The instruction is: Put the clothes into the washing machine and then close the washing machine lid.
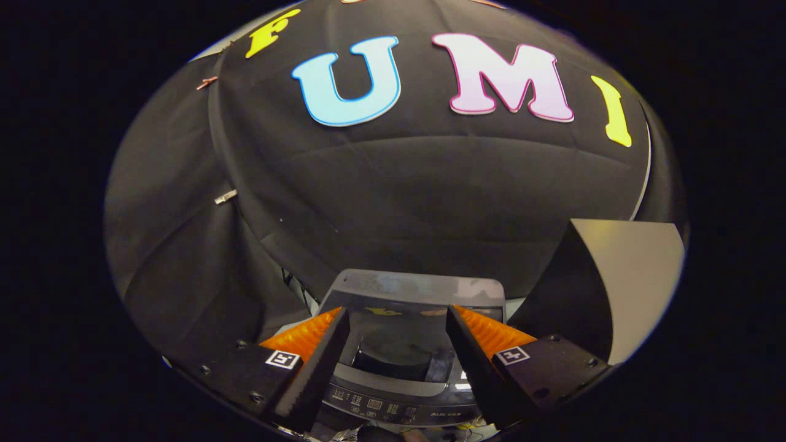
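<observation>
Closed dark washing machine [402, 344] between spread fingers [319, 362]

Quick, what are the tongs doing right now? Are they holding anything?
Tongs: open and holding nothing; the washer with its closed lid lies below, seen between the fingers.

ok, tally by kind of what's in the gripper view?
Washing machine, seen between the fingers: 1
Washing machine lid, raised: 1
Gripper, fingers open, holding nothing: 1
Pale upright panel beside the machine: 1
Total: 4
</observation>
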The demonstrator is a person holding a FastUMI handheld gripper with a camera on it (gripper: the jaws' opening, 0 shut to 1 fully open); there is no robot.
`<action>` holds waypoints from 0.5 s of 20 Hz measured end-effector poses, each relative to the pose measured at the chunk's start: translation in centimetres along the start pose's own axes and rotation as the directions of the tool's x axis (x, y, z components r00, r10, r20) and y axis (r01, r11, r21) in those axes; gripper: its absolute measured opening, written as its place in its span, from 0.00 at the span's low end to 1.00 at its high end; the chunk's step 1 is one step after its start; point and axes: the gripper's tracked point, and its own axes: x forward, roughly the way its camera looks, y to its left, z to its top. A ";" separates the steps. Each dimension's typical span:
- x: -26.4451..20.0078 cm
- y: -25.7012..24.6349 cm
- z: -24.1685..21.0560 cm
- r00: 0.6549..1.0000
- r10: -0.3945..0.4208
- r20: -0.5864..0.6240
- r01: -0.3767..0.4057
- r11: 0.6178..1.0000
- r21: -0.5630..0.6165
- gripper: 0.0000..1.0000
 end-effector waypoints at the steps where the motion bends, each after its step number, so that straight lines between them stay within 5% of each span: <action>1: -1.3 0.3 0.8 0.999 0.012 0.034 -0.012 1.000 -0.008 0.99; 10: -13.5 -0.4 3.8 0.958 0.085 0.274 -0.068 0.995 -0.071 0.99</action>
